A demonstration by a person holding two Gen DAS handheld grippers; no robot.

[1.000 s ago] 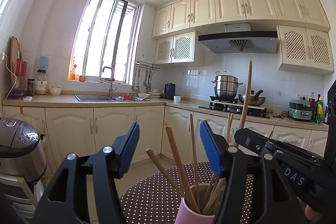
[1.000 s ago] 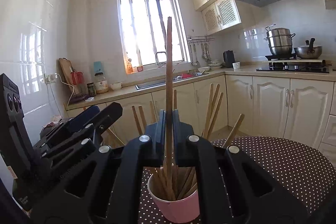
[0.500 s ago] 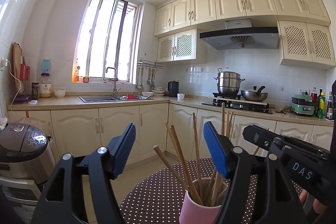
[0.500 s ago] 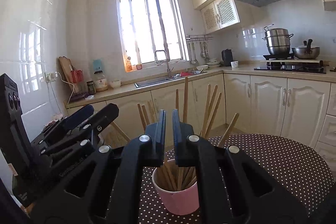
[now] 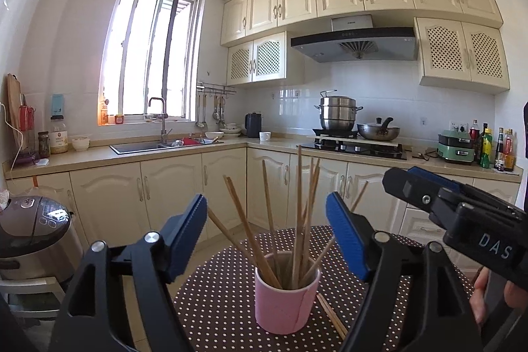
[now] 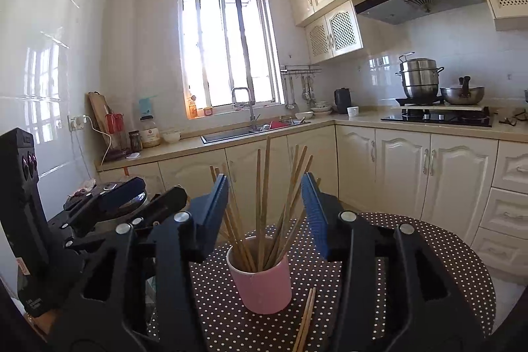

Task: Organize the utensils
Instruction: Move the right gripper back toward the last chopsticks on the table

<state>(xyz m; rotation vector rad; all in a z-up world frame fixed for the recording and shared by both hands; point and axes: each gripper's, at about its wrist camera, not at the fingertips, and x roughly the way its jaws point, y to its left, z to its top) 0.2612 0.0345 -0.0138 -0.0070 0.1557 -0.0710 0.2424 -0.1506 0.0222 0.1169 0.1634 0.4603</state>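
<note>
A pink cup (image 5: 286, 302) stands on a round brown polka-dot table (image 5: 217, 296) and holds several wooden chopsticks (image 5: 298, 220) upright. It also shows in the right wrist view (image 6: 262, 282) with its chopsticks (image 6: 264, 203). Loose chopsticks (image 6: 305, 319) lie flat on the table beside the cup, also in the left wrist view (image 5: 331, 315). My left gripper (image 5: 266, 236) is open and empty, above and in front of the cup. My right gripper (image 6: 265, 213) is open and empty, its blue pads either side of the chopstick tops. The right gripper also shows at right in the left wrist view (image 5: 425, 187).
Cream kitchen cabinets (image 5: 165, 187) and a counter with a sink (image 5: 155, 147) run behind the table. A stove with a steel pot (image 5: 338, 112) and wok is at the right. A rice cooker (image 5: 33, 230) stands at the left, close to the table.
My right gripper let go of the chopstick it held upright, which dropped into the cup, and its jaws opened. Both grippers drew back and up from the cup.
</note>
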